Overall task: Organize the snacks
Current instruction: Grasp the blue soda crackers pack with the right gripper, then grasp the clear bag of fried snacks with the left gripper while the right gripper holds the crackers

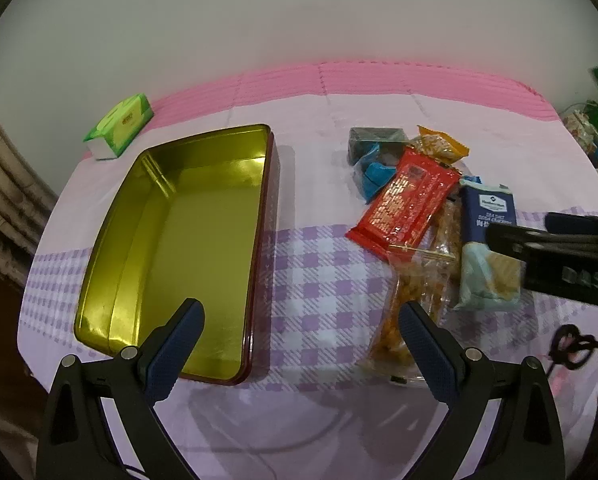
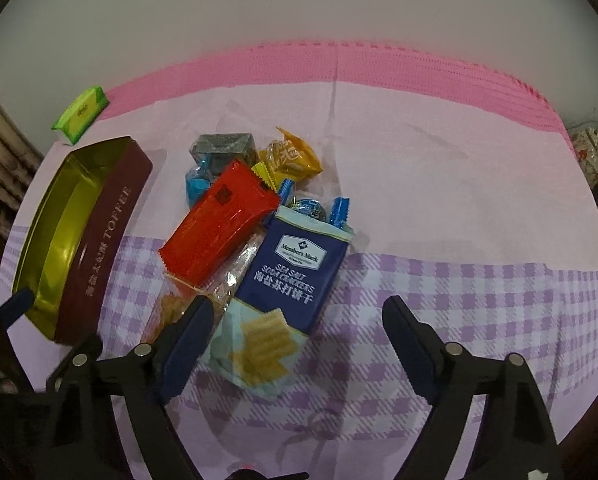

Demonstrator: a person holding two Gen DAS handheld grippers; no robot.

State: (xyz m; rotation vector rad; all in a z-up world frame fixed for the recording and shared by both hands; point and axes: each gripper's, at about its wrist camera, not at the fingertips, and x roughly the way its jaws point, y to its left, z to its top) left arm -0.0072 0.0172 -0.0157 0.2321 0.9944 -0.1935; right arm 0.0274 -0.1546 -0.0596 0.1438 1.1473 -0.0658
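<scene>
An open toffee tin [image 1: 203, 208] with a gold inside and maroon walls [image 2: 111, 232] stands on the left and has nothing in it. To its right lies a snack pile: a red pack [image 2: 219, 224], a navy sea salt cracker pack [image 2: 295, 272], a clear bag of orange snacks [image 1: 411, 292], an orange packet [image 2: 291, 160], a grey packet [image 2: 223, 148] and blue-wrapped sweets [image 2: 339, 210]. My right gripper [image 2: 295, 316] is open, with the cracker pack's near end between its fingers, and the right pad stands clear of it. My left gripper [image 1: 301, 316] hangs open over the cloth by the tin's near right corner, holding nothing.
A green tissue pack [image 1: 121, 126] lies behind the tin near the wall. A lilac checked cloth [image 2: 479, 300] covers the table, with a pink mat strip [image 2: 379, 64] along the back. Clutter [image 1: 595, 140] stands past the right edge.
</scene>
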